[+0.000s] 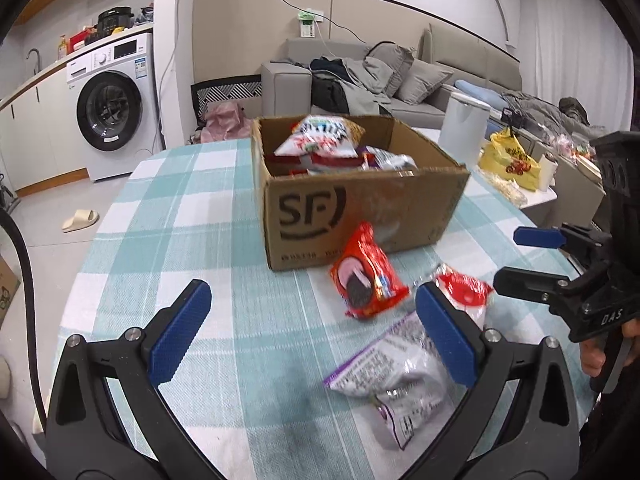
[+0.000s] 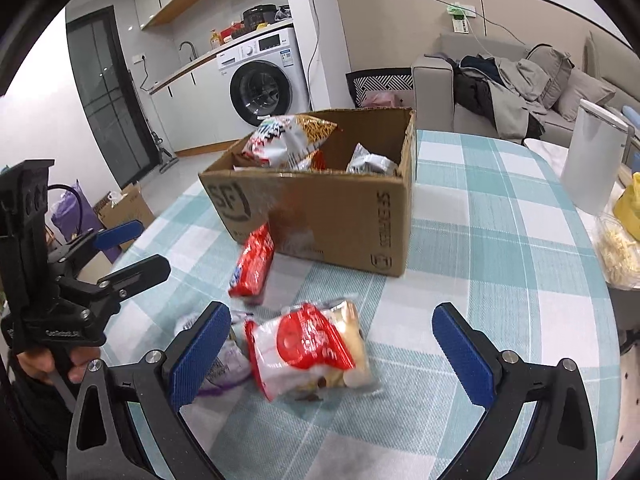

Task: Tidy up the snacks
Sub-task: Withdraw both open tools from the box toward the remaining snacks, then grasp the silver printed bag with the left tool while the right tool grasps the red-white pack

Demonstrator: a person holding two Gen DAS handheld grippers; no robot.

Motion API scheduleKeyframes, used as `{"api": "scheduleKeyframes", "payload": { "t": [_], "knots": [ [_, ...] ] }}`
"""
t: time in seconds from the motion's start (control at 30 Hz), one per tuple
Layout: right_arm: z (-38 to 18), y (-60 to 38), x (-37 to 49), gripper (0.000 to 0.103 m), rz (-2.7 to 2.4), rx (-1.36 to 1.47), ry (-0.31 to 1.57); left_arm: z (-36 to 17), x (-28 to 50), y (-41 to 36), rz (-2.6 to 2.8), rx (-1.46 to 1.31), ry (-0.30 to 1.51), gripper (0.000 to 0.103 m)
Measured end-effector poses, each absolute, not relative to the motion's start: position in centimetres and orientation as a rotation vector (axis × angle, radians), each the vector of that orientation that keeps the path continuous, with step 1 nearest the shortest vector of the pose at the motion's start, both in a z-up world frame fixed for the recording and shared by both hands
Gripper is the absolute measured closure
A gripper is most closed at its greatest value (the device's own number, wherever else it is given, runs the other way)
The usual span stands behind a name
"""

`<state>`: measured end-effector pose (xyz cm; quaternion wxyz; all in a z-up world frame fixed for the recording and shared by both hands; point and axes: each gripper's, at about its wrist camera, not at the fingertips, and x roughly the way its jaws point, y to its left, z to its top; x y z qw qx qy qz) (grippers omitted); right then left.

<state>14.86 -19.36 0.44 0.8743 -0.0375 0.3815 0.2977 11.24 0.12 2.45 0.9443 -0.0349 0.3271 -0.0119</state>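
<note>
Just in front of the brown cardboard box printed with "SF" (image 1: 360,196) (image 2: 320,200), three loose snack packets lie on the round table with its teal-and-white checked cloth (image 1: 180,208) (image 2: 500,240). A red packet showing a pink-filled biscuit (image 1: 368,276) (image 2: 254,264) leans tilted against the box's front wall. Near it lies a red-and-white clear packet of pale snacks (image 1: 464,292) (image 2: 308,348), flat on the cloth. Beside that is a silvery packet with purple edging and small print (image 1: 400,376) (image 2: 224,360), closest to the table's near edge.

Inside the open box, a large white-and-red puffed bag with an orange patterned end (image 1: 324,136) (image 2: 288,136) sits on top, with a silver-grey packet (image 1: 388,158) (image 2: 370,162) beside it.

Both tools are spread wide and hold nothing. The left gripper (image 1: 312,332) (image 2: 132,248) hangs above the cloth, its right pad in front of the red-and-white packet in its own view. The right gripper (image 2: 332,352) (image 1: 524,256) hangs above the red-and-white packet, which lies between its blue pads in its own view.

Beyond the table stand a white cylindrical appliance (image 1: 464,128) (image 2: 592,160), a yellow plastic bag (image 1: 508,160), a grey sofa piled with clothes (image 1: 380,76) (image 2: 500,80), and a white front-loading washing machine (image 1: 112,108) (image 2: 264,76).
</note>
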Motion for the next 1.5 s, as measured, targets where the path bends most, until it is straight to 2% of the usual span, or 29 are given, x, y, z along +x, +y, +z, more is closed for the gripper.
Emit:
{"api": "scheduleKeyframes", "payload": {
  "t": [0.8,0.9,1.03,1.3,1.5],
  "knots": [
    [-3.3,-16.6,14.1,0.002,0.652,-0.193,0.875,-0.7,10.4,-1.4,-0.080,-0.072,0.745,0.001],
    [-3.5,-16.5,14.1,0.005,0.649,-0.198,0.875,-0.7,10.4,-1.6,-0.092,-0.072,0.746,0.001],
    [-3.9,-16.4,14.3,0.018,0.652,-0.204,0.887,-1.1,10.5,-1.9,-0.099,-0.061,0.755,0.001],
    [-4.0,-16.3,13.9,0.025,0.662,-0.209,0.871,-2.0,10.8,-2.2,-0.125,-0.077,0.789,0.001],
    [-3.7,-16.4,13.9,0.038,0.669,-0.202,0.859,-2.7,11.0,-2.6,-0.151,-0.070,0.809,0.001]
  ]
}}
